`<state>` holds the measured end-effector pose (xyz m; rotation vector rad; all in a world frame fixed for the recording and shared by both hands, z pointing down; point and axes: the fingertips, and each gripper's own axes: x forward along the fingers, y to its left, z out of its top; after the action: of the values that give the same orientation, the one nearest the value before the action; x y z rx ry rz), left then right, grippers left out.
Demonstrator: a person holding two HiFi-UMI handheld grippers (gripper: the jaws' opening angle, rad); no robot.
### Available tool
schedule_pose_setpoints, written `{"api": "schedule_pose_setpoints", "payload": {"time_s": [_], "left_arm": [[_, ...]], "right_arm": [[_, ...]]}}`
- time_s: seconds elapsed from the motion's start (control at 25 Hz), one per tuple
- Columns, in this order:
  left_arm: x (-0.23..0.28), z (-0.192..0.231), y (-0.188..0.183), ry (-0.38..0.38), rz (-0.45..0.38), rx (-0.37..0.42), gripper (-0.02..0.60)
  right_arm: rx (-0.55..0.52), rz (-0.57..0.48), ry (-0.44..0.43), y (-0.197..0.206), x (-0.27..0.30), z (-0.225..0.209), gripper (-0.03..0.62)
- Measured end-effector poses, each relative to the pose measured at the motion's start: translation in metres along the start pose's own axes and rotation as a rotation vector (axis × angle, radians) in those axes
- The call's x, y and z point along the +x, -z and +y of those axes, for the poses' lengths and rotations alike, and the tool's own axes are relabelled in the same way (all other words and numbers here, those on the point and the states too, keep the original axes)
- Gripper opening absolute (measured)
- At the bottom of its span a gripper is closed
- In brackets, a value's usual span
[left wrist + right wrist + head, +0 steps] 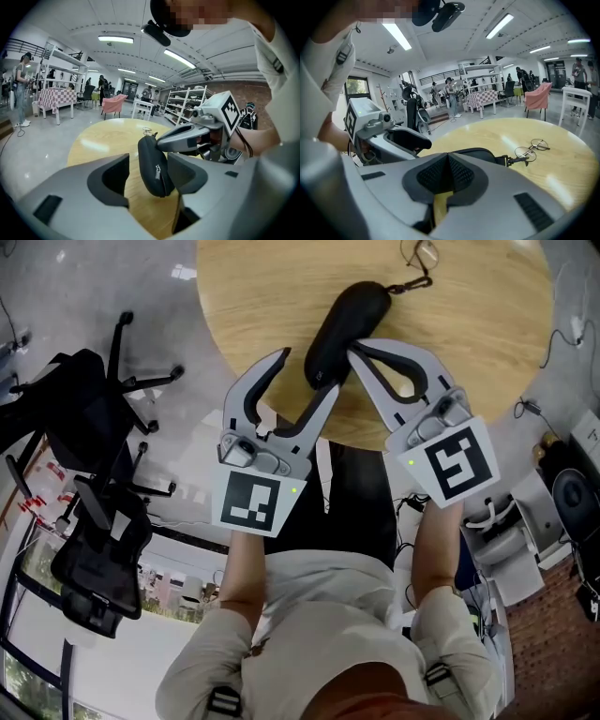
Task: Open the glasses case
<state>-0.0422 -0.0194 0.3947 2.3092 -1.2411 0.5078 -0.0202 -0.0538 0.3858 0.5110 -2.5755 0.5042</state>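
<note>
the black oval zipped glasses case (342, 324) lies on the round light-wood desk (469, 324). its near end sits between the spread jaws of the left gripper (306, 373), seemingly untouched. the right gripper (354, 349), jaws pressed together, tips against the case's side.

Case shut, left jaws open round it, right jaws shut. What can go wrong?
1. Left gripper is open round the glasses case, not pinching it; a push from the shut right gripper could skid it off the table's near edge.
2. Zipper pull sits clear of the right gripper's tip; it likely must reopen and re-aim.
3. Glasses lie just past the case; a shove could hit them.
</note>
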Motion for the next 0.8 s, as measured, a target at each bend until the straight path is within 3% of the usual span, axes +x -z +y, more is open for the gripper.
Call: {"api": "schedule_pose_setpoints", "payload": {"time_s": [0.16,0.24,0.32,0.52,0.8], "left_arm": [[0.006,0.003,0.003,-0.068,-0.073,-0.158,0.283],[0.006,0.005,0.003,-0.093,-0.101,-0.202,0.308],[0.006,0.002,0.004,-0.095,-0.101,-0.193,0.31],[0.018,-0.013,0.017,-0.076,-0.004,-0.082,0.332],[0.044,-0.018,0.037,-0.18,0.088,-0.036,0.35]], "right_arm": [[-0.006,-0.004,-0.018,0.0,0.001,-0.002,0.02],[0.006,-0.006,-0.03,0.001,0.0,-0.003,0.02],[0.01,-0.011,-0.043,0.001,-0.001,-0.004,0.02],[0.002,-0.018,-0.072,0.0,-0.001,-0.006,0.02],[0.003,-0.015,-0.102,0.003,-0.007,-0.009,0.02]]}}
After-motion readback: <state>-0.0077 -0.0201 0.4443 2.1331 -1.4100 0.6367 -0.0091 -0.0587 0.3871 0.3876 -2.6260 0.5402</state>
